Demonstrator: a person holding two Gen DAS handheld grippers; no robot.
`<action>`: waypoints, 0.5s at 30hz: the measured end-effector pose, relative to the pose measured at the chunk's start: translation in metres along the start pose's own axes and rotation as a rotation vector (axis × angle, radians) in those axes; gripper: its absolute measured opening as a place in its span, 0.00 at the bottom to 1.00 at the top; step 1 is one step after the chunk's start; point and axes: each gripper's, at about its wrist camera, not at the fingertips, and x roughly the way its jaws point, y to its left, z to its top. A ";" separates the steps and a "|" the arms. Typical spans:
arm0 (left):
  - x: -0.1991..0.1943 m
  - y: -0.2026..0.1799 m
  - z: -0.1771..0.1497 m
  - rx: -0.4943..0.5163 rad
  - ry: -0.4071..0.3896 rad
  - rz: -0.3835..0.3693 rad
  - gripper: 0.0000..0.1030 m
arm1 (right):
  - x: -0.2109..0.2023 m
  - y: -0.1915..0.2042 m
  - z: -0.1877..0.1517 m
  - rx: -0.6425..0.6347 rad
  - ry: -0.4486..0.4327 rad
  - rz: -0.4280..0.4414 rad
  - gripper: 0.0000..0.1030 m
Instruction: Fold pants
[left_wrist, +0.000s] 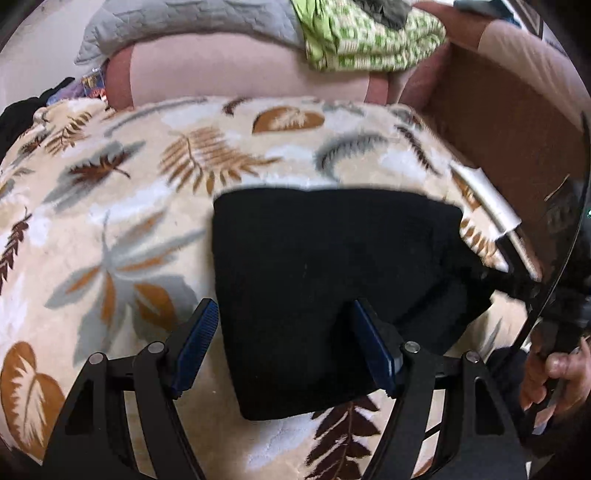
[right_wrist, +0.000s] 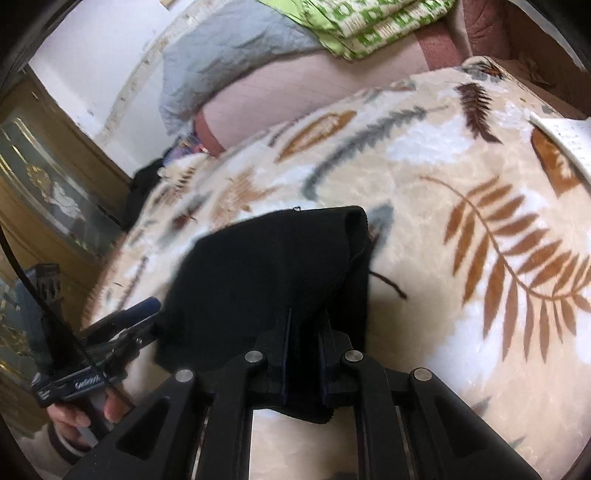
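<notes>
Between right gripper (right_wrist: 306, 354) jaws, black pants (right_wrist: 269, 273), left gripper (left_wrist: 284, 343) wide

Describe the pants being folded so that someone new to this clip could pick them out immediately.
Find the cream blanket printed with brown and grey leaves. The pants lie on it as a compact black folded bundle, with the right gripper shut on one edge and the open left gripper over them. They are the only plain black item on the blanket; the green-patterned bedding lies farther back.
</notes>
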 end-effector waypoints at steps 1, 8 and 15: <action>0.002 0.001 -0.001 -0.008 -0.003 0.005 0.72 | -0.003 -0.001 0.000 0.006 -0.015 0.004 0.17; -0.010 -0.002 0.006 -0.019 -0.026 0.017 0.72 | -0.043 0.016 0.009 -0.054 -0.108 0.007 0.24; -0.007 -0.009 0.011 -0.017 -0.033 0.028 0.72 | -0.033 0.038 -0.002 -0.116 -0.065 0.040 0.24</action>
